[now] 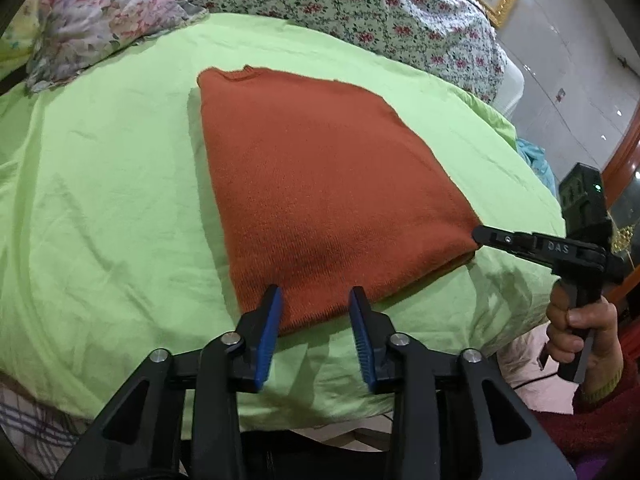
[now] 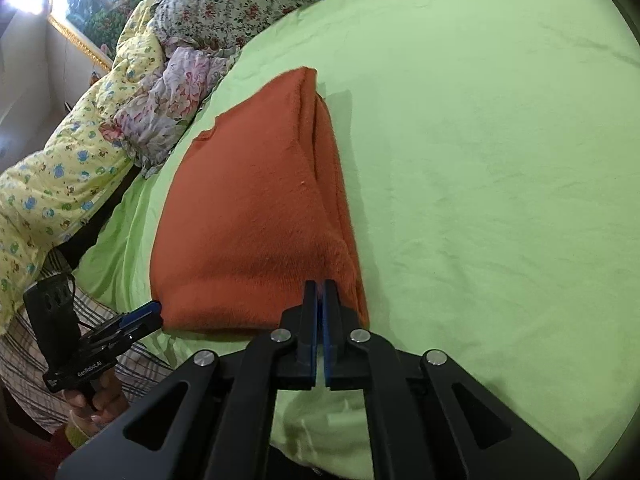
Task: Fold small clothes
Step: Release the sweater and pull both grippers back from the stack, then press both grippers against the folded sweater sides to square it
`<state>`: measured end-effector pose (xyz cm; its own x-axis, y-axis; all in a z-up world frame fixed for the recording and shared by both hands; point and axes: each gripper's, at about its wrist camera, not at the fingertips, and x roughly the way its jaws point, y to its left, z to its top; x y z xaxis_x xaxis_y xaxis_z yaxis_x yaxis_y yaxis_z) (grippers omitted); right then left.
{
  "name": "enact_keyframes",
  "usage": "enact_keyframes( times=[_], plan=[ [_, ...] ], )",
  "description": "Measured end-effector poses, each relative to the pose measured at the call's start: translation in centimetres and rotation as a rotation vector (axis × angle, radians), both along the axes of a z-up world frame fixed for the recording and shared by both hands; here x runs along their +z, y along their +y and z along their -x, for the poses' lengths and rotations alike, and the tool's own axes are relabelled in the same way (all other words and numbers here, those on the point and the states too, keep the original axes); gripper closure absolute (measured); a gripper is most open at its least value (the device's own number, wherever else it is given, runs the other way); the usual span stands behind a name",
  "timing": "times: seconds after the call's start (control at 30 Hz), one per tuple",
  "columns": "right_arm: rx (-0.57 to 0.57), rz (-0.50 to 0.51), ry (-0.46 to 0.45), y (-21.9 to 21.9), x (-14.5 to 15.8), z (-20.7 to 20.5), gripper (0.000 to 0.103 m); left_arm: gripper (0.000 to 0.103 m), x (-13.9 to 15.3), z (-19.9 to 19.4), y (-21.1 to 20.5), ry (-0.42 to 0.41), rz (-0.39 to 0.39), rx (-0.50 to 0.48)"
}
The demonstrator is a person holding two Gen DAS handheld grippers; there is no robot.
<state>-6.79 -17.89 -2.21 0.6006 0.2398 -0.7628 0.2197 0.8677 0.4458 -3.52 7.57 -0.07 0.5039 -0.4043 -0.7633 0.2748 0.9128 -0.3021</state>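
The left gripper point(image 1: 316, 304) hangs with its blue pads point(image 1: 269, 332) spread wide, straddling the near hem of the orange sweater point(image 1: 320, 184) without pinching it; the right gripper point(image 2: 319, 300) is pressed closed at the sweater's near right corner, and a sliver of orange shows between the pads, so it appears to be clamping the knit there — though how many layers it has caught cannot be told. The sweater lies flat on the green sheet point(image 1: 100, 184), already narrowed into a long panel with its neckline at the far end and a folded edge running along the right side; floral bedding point(image 1: 92, 24) is heaped well beyond it.

The likely next step is bringing the hem up toward the collar; the risk lies in the uneven hold. With only one corner pinched and the other side free, a lift would probably drag the panel askew and let the tucked layers slide open — the thick, fuzzy knit may also slip from a shallow bite; a left pinch taken too near the middle could leave the outer corner drooping.
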Motion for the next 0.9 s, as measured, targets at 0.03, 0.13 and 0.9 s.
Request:
enact_keyframes(
  times=[0.03, 0.13, 0.9],
  plan=[
    [0.006, 0.016, -0.009, 0.4, 0.5, 0.2, 0.1, 0.059, 0.3, 0.2, 0.1, -0.009, -0.004, 0.011],
    [0.01, 0.028, -0.038, 1.1, 1.5, 1.1, 0.1, 0.052, 1.4, 1.0, 0.1, -0.03, -0.002, 0.057],
    [0.096, 0.237, -0.101, 7.0, 2.8, 5.4, 0.034, 0.021, 2.5, 5.5, -0.4, -0.125, -0.198, 0.221]
  ],
)
